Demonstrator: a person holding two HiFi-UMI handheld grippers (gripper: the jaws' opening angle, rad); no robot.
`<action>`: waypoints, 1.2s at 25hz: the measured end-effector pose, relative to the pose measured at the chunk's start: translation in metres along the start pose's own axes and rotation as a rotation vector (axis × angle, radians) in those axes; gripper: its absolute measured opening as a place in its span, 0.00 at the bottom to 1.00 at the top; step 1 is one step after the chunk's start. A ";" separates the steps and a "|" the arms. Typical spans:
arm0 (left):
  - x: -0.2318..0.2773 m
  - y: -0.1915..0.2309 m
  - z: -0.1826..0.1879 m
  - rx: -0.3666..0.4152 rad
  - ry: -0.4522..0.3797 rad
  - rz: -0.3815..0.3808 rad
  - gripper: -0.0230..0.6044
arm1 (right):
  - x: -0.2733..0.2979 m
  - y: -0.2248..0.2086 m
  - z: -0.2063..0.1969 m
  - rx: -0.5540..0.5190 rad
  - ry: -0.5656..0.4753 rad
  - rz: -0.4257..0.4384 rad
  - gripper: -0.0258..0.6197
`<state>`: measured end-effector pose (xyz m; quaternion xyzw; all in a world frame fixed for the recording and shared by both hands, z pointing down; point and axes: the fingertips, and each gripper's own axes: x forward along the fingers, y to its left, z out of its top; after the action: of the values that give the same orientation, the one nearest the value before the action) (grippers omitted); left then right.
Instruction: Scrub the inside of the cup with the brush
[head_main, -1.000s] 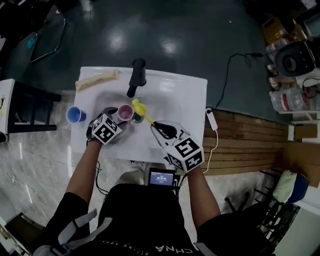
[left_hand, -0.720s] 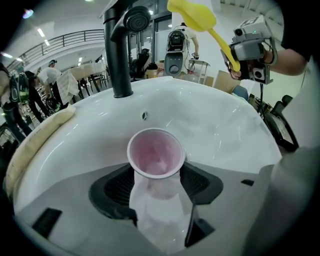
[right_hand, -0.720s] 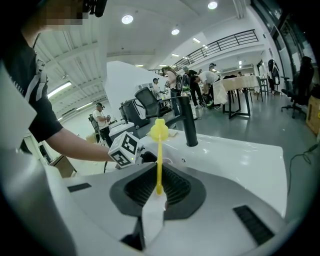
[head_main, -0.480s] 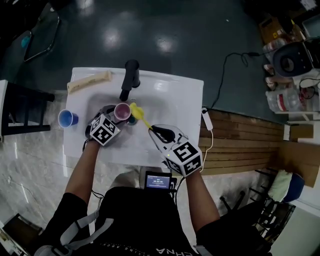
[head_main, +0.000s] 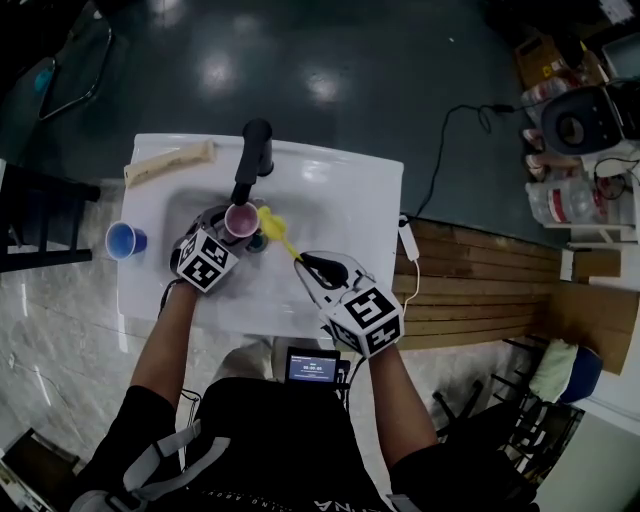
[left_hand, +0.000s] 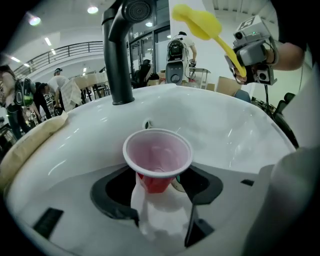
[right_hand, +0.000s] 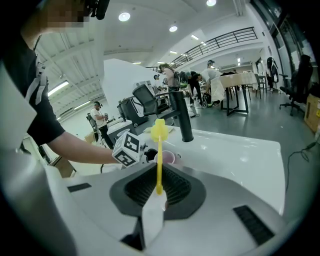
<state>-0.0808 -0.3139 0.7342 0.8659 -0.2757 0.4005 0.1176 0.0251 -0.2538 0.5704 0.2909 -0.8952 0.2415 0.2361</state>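
Note:
A red cup with a pale inside is held upright over the white sink basin; my left gripper is shut on its lower body. My right gripper is shut on the handle of a yellow brush. The brush head is raised just to the right of the cup's rim, outside the cup.
A black faucet rises behind the sink. A blue cup stands at the counter's left, a beige sponge-like block at the back left. A white cable and adapter hang off the right edge.
The cup and the brush have stayed close together while both grippers shifted slightly left and back toward the faucet; the brush head stays beside the cup's rim.

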 end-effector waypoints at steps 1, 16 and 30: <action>-0.001 0.001 0.002 -0.006 -0.016 0.005 0.46 | 0.000 0.000 0.000 0.002 0.003 -0.001 0.10; -0.051 -0.011 0.033 0.026 -0.096 -0.004 0.43 | -0.012 0.009 -0.005 -0.109 0.083 -0.018 0.10; -0.119 -0.048 0.047 0.189 -0.018 -0.013 0.42 | -0.006 0.044 0.002 -0.708 0.448 -0.067 0.10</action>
<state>-0.0870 -0.2491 0.6138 0.8786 -0.2320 0.4160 0.0355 0.0012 -0.2206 0.5524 0.1612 -0.8395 -0.0316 0.5179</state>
